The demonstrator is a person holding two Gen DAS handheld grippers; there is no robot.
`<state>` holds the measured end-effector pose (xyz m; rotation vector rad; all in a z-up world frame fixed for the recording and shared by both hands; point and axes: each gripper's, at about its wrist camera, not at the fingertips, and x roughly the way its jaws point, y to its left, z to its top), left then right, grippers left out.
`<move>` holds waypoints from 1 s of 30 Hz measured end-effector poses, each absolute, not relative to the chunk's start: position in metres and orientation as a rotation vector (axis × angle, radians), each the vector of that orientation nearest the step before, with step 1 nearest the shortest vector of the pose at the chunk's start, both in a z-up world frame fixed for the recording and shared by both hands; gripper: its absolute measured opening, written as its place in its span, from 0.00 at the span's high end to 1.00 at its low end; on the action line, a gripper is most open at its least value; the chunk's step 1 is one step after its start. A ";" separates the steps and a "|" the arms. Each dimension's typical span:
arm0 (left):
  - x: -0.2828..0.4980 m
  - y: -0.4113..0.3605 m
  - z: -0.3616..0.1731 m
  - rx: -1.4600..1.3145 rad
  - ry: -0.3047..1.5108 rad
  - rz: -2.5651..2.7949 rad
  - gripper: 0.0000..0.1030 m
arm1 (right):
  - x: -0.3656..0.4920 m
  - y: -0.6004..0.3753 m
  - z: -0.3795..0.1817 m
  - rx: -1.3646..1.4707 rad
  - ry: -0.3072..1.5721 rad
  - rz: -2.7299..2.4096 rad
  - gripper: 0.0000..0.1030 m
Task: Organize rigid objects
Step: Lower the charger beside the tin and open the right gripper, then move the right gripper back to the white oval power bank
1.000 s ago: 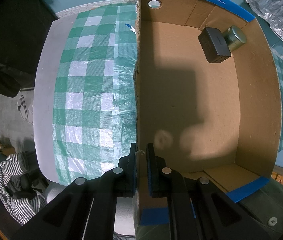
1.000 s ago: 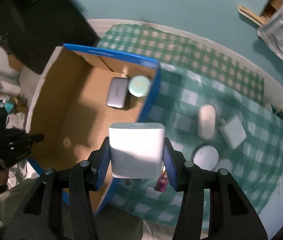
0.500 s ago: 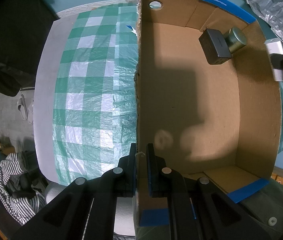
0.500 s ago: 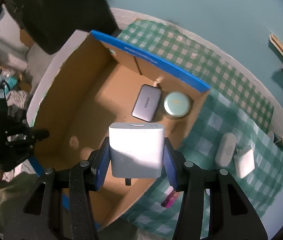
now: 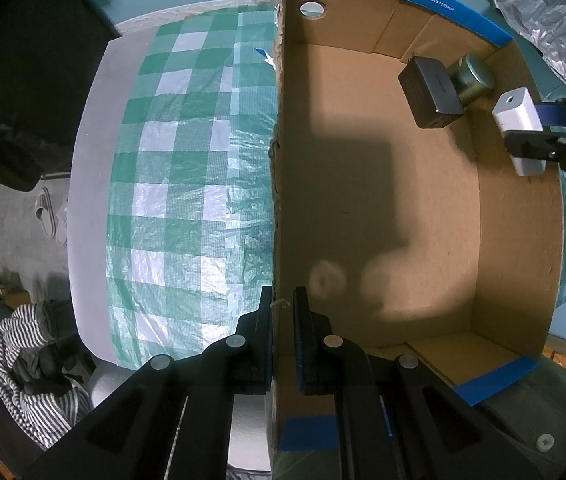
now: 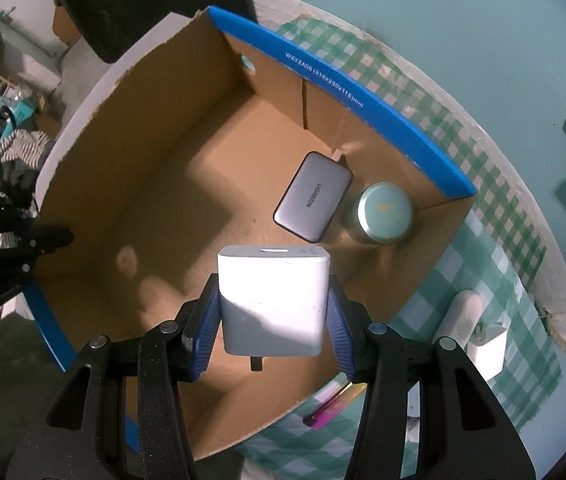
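Green-and-white checked cloth (image 5: 187,184) is spread over the table, and an open cardboard box (image 6: 143,184) with blue-taped edges is stood on it; a teal wall lies beyond. The box's left wall is pinched by the left gripper (image 5: 282,320), whose jaws are closed down narrow on the cardboard edge, so the box is judged to be steadied. A white charger block (image 6: 273,304) is clamped between the blue pads of the right gripper (image 6: 273,320), carried above the box interior near its right side; in the left wrist view the same block (image 5: 517,118) is seen at the right rim of the box. Two items are already lodged in the far right corner: a grey power bank (image 6: 313,196) lying slightly tilted, and a round teal tin (image 6: 383,210) just beside it. Outside the box, on the cloth to the right, a white oval object (image 6: 461,312), another white adapter (image 6: 487,354) and a pink item (image 6: 333,404) remain to be gathered.

Several slips are conceivable from here; if the block is released from height, it may be bounced against the power bank or landed on its prongs and toppled; if it is lowered too close to the right wall, the gripper may be caught on the rim; should the left grip be loosened, the box could be shoved across the smooth cloth.
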<state>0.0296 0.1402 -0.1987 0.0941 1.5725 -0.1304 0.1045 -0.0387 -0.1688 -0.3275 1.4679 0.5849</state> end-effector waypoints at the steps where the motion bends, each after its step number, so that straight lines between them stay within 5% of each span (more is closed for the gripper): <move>1: 0.030 0.140 -0.199 0.094 1.572 -0.130 0.92 | 0.105 -0.038 -0.170 -0.331 1.470 0.585 0.52; 30: 0.030 0.141 -0.198 0.098 1.572 -0.129 0.92 | 0.105 -0.050 -0.141 -0.246 1.443 0.548 0.52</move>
